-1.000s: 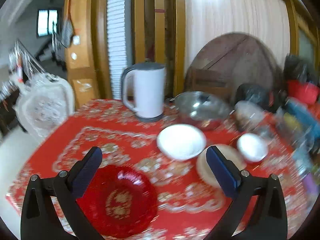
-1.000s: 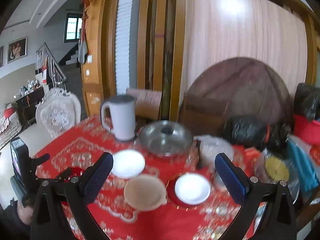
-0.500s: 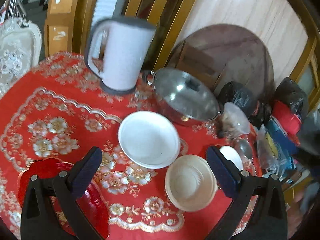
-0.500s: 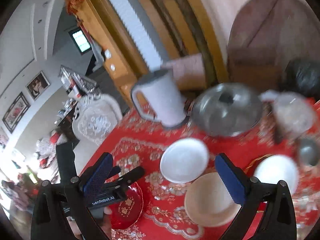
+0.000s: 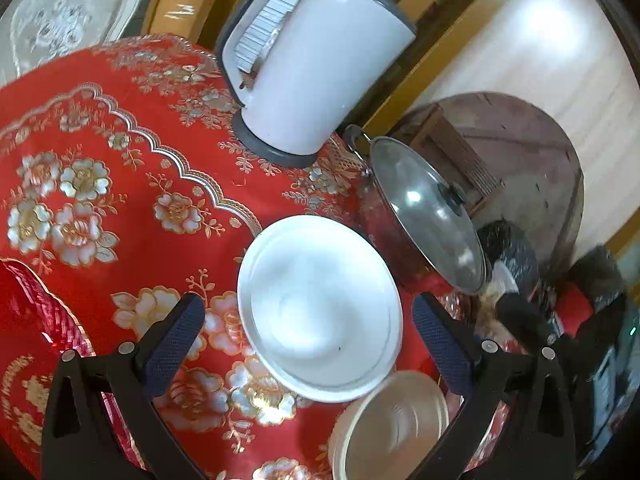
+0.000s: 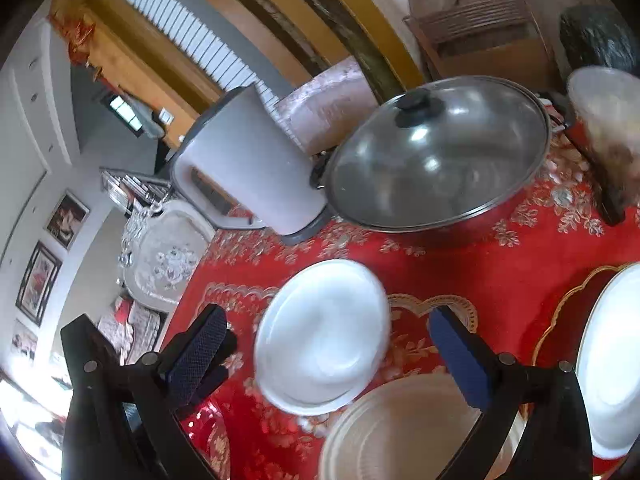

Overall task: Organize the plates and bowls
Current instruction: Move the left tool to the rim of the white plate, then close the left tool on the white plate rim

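left tool (image 5: 306, 326) hangs over the white plate (image 5: 318, 308), fingers spread wide and holding nothing; plate sits framed between them, not touched. right tool (image 6: 326, 350) likewise spread and empty, the same white plate (image 6: 322, 336) between its fingers in its own view

layout on the red floral worktop (image 5: 120, 184):
- white plate near the middle, flat on the cloth
- beige bowl (image 5: 394, 424) just near-right of the plate, rim close to or touching the plate's edge; cannot tell which
- red patterned plate (image 5: 28, 344) at the near left, partly behind the left tool's frame
- second white plate (image 6: 612, 364) on a gold-rimmed red plate (image 6: 560, 308), far right of the right view
- white kettle (image 5: 312, 64) far side, lidded steel pan (image 5: 428, 216) just right of it; neither is task ware

handling, as judgement:
- white plate looks glazed ceramic: stiff, smooth, likely slippery under the pads, would chip or break if dropped or knocked on the pan
- shallow with a raised rim; only real purchase is the rim, one finger over and one under the lip, on the near-left side where the cloth is bare
- lying flat, so the lower finger has little room; tipping it slightly may be needed
- beige bowl looks light, maybe plastic or thin ribbed ware; wall gives a pinch point, more forgiving
- red plate looks glossy and ridged, probably light plastic

risk: a pinch on the plate's right edge could nudge the bowl
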{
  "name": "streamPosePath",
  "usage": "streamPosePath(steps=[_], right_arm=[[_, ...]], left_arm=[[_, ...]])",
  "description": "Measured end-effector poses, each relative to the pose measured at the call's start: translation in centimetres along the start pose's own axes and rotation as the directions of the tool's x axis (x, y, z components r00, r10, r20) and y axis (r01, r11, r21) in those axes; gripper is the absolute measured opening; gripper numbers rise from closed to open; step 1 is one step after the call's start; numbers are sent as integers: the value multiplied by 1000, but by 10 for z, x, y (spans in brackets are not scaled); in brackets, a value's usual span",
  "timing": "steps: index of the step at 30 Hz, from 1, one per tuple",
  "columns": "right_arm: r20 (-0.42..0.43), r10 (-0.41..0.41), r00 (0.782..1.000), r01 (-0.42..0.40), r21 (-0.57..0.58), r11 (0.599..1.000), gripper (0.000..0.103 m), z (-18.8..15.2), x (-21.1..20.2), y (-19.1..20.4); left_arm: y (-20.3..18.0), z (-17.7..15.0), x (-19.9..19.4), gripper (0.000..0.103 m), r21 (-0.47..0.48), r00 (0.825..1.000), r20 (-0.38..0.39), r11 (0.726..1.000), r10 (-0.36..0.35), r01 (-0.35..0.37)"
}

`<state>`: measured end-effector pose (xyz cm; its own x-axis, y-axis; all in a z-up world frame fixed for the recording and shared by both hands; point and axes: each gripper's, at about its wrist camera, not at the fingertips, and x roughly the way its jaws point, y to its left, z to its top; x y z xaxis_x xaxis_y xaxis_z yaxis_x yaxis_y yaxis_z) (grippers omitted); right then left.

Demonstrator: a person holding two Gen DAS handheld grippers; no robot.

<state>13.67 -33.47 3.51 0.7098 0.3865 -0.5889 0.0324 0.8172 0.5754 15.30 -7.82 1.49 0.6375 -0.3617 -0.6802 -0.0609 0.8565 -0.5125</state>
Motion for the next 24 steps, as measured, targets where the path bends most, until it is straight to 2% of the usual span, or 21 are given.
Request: streamPosePath(steps=[4,9,11,15,20,24], right_arm=[[7,75,997,-75,62,995,102,-1,5,-18],[-59,183,981,-174,136,975,101,-4,21,-28],[-66,172,983,-161,141,977,95,-6,24,-30],[-91,112,990,-99,131,986,72,-8,34,-33],[-118,80,990,-66,122,990,68,-13,44,-33],[-135,-31,990,38,45,998,67,-16,51,-21]], left_arm=[[3,-2,6,103,-4,996,54,998,67,-67],[8,-6,25,103,13,994,2,994,112,-112],[6,-9,28,103,32,993,-9,993,116,-116],[1,-16,35,103,88,991,-18,987,134,-132],[3,-18,39,103,120,986,-9,979,167,-164],[6,-16,40,99,131,977,16,969,211,-211]])
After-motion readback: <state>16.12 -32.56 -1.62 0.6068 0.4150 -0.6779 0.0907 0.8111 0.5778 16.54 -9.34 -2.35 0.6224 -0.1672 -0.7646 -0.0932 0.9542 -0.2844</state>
